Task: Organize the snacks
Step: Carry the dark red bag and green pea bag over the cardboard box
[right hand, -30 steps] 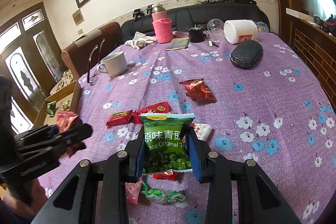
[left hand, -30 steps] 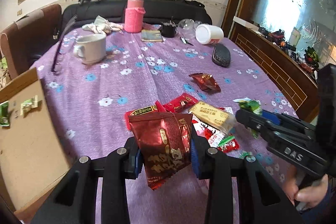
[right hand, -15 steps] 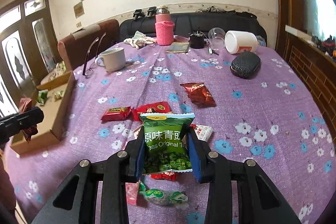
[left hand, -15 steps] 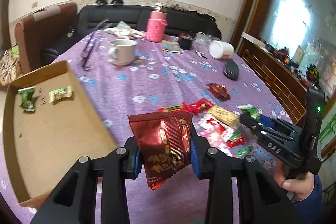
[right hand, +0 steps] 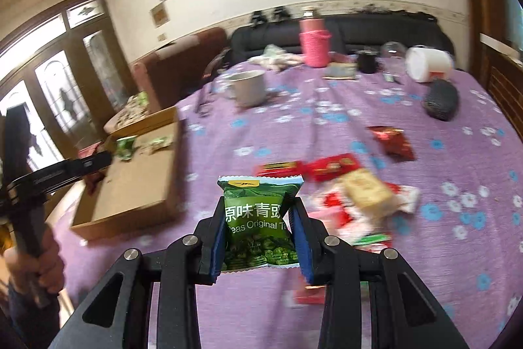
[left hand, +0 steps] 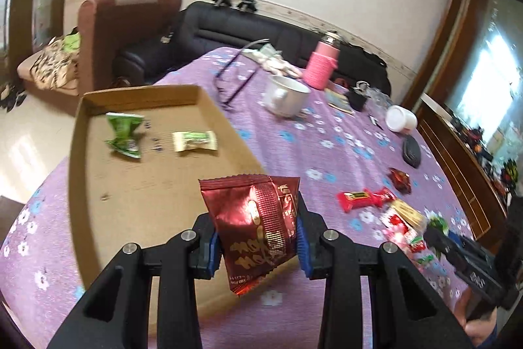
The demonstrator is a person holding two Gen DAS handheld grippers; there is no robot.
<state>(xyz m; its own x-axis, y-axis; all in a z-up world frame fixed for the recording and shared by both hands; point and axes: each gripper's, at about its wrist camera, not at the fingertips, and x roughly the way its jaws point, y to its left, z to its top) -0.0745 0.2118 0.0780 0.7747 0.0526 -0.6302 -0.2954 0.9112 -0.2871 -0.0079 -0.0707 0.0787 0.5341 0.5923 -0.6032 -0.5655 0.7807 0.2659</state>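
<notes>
Purple floral tablecloth (left hand: 343, 152), cardboard tray (left hand: 137, 185), grippers pinching red packet (left hand: 258, 224), green packet (right hand: 258, 218)

We see daylight glaring through the window (left hand: 490, 80) and glazed doors (right hand: 49, 94); the snack pile (right hand: 359, 201) smears with motion blur, and fisheye bending darkens our corners.

box (left hand: 81, 152): on table (left hand: 327, 159), at 9 o'clock
mug (left hand: 287, 95): 12 o'clock
loose snacks (left hand: 376, 201): 3 o'clock of box

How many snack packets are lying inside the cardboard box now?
2: a crumpled green packet near the cardboard box far wall, and a pale packet beside it. None seems hidden.
</notes>
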